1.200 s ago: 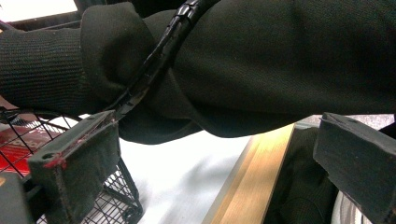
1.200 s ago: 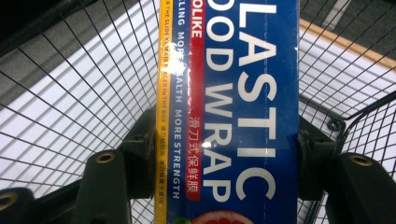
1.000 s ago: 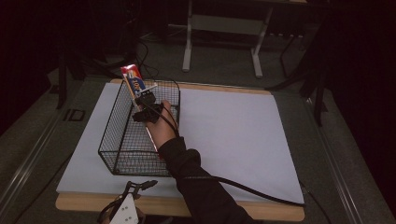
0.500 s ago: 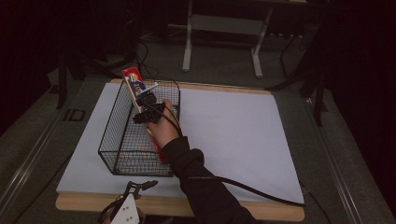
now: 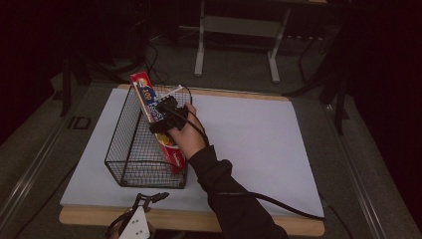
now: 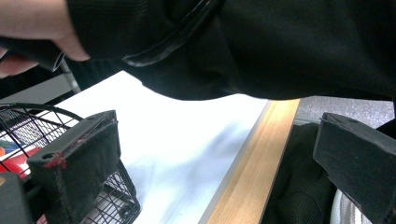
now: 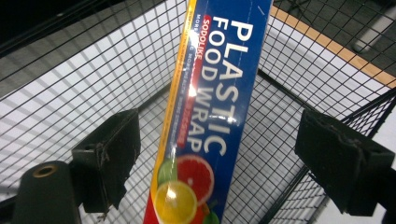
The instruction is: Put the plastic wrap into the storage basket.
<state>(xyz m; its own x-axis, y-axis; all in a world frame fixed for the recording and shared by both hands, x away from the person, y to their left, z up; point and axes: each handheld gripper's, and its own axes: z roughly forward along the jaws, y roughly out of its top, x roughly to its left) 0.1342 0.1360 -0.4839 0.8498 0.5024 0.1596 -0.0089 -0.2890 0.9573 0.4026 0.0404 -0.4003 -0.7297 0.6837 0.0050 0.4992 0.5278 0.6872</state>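
The plastic wrap box [image 5: 158, 121] stands slanted inside the black wire basket [image 5: 130, 144], its lower end down at the near right corner and its upper end poking out over the far rim. The basket sits on the white sheet [image 5: 259, 144] that covers the wooden table [image 5: 199, 224].

The right gripper [image 5: 166, 115] is at the basket's right wall, next to the box. Its jaws have just been opening and now stand wide, with the box between them but untouched by either pad. The right gripper view brings the box [image 7: 210, 107] up close: a blue face with the words "PLASTIC FOOD WRAP" and pictured citrus slices, with basket mesh [image 7: 70, 93] behind.

The left gripper [image 5: 137, 224] rests at the table's near edge, its jaws wide and bare. Its own view shows the basket's near corner [image 6: 28, 126], the table's wooden edge [image 6: 252, 163] and the person's dark sleeve [image 6: 261, 46] overhead.
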